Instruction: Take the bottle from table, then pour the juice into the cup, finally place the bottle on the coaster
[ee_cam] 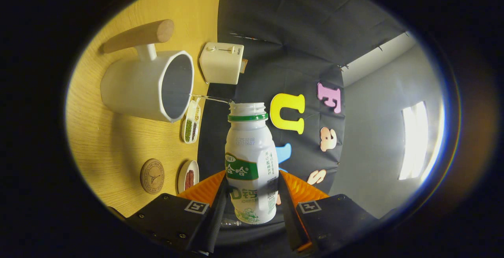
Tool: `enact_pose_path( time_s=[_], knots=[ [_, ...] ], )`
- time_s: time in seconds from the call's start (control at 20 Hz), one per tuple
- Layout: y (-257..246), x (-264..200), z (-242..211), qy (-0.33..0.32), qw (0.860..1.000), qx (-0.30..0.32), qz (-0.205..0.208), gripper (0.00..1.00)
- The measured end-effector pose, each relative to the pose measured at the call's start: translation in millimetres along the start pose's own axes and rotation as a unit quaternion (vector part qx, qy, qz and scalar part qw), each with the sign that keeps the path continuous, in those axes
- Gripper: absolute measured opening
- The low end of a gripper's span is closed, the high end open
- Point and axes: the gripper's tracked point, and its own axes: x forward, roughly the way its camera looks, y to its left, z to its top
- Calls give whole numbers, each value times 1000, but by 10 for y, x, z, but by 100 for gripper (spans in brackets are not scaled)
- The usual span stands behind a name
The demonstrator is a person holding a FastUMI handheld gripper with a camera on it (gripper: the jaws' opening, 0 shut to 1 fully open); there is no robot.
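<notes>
The wooden table (pixel 118 140) carries a cup (pixel 147 86), toaster (pixel 221 63), coaster (pixel 152 176) and two small dishes (pixel 191 122).

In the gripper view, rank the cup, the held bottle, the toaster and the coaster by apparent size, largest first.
1. cup
2. bottle, clamped between the gripper fingers; its nearness to the camera inflates it, so its place against the cup is unsure
3. toaster
4. coaster

Wooden table top (pixel 106 147), pale yellow grain, warm light on it. Black cloth wall (pixel 283 33) hangs behind, creased. Beyond the cloth's edge, a plain grey room wall (pixel 374 140) with a bright window (pixel 413 140), glare washing out the pane. A pale strip (pixel 378 55) runs above the grey wall.
</notes>
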Motion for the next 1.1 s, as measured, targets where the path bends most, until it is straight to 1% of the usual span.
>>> enact_pose_path(
  time_s=[1.1],
  knots=[
    [-19, -11, 19, -1, 1000, -8, -1, 68]
  ],
)
